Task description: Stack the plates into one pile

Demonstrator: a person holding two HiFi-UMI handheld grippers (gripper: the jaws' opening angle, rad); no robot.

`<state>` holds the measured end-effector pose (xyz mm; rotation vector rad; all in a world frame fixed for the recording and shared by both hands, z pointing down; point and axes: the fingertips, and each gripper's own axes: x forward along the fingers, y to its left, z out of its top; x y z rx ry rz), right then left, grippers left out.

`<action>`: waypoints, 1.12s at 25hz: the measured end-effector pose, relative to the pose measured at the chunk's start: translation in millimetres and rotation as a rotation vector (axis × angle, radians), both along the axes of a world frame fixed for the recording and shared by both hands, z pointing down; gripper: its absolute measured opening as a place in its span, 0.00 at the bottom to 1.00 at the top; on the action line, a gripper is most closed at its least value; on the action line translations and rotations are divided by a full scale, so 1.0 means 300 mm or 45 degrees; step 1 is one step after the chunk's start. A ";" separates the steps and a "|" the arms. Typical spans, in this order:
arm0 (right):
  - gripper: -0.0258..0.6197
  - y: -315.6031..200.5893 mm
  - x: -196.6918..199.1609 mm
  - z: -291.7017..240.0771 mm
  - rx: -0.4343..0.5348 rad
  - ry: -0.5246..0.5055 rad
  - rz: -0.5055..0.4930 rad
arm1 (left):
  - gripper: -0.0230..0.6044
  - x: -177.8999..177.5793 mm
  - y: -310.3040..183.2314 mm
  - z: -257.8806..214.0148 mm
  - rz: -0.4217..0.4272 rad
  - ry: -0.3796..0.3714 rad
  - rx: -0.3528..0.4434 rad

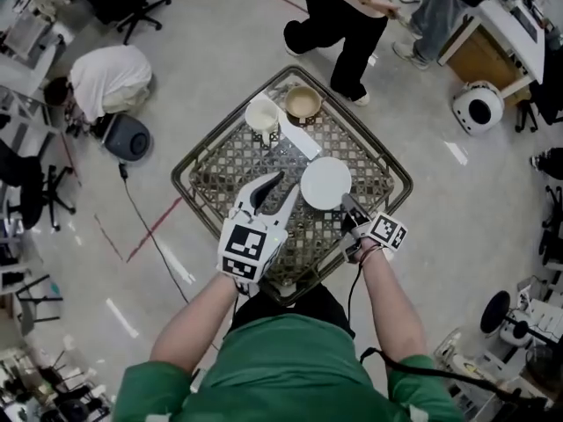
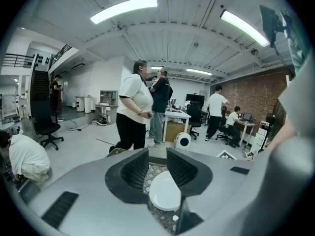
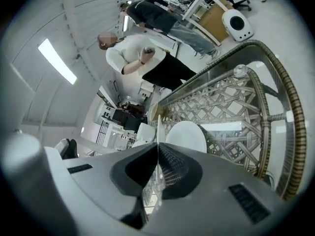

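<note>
A round white plate (image 1: 325,182) is over the middle of the lattice-topped table (image 1: 211,178). My right gripper (image 1: 350,206) is shut on its near right rim. In the right gripper view that plate shows edge-on as a thin white line (image 3: 157,128) between the closed jaws. Another round white plate (image 3: 186,136) lies on the lattice just beside it. My left gripper (image 1: 274,189) hovers left of the plate, open, with nothing between its fingers; the plate (image 2: 165,192) shows below its jaws. A white rectangular plate (image 1: 296,139) lies farther back.
A white cup (image 1: 262,114) and a tan bowl (image 1: 303,102) stand at the table's far corner. A person (image 1: 350,25) stands just beyond the table and another crouches at the left (image 1: 110,77). A white round device (image 1: 478,106) sits on the floor at the right.
</note>
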<state>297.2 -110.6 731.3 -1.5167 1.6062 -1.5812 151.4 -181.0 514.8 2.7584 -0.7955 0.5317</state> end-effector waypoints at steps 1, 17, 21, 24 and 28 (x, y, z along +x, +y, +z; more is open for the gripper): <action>0.09 0.001 -0.003 0.018 -0.006 -0.014 -0.006 | 0.24 0.001 -0.022 -0.007 -0.020 0.005 0.005; 0.09 0.047 0.039 0.219 -0.287 0.095 -0.037 | 0.24 -0.028 -0.107 0.007 -0.169 0.019 -0.022; 0.11 0.046 0.043 0.238 -0.334 0.245 -0.117 | 0.24 -0.037 -0.108 0.001 -0.180 0.018 -0.015; 0.15 0.027 0.020 0.226 -0.327 0.371 -0.205 | 0.24 -0.072 -0.108 -0.004 -0.188 0.012 -0.019; 0.24 0.011 -0.018 0.216 -0.362 0.655 -0.422 | 0.24 -0.110 -0.097 -0.001 -0.198 0.013 -0.024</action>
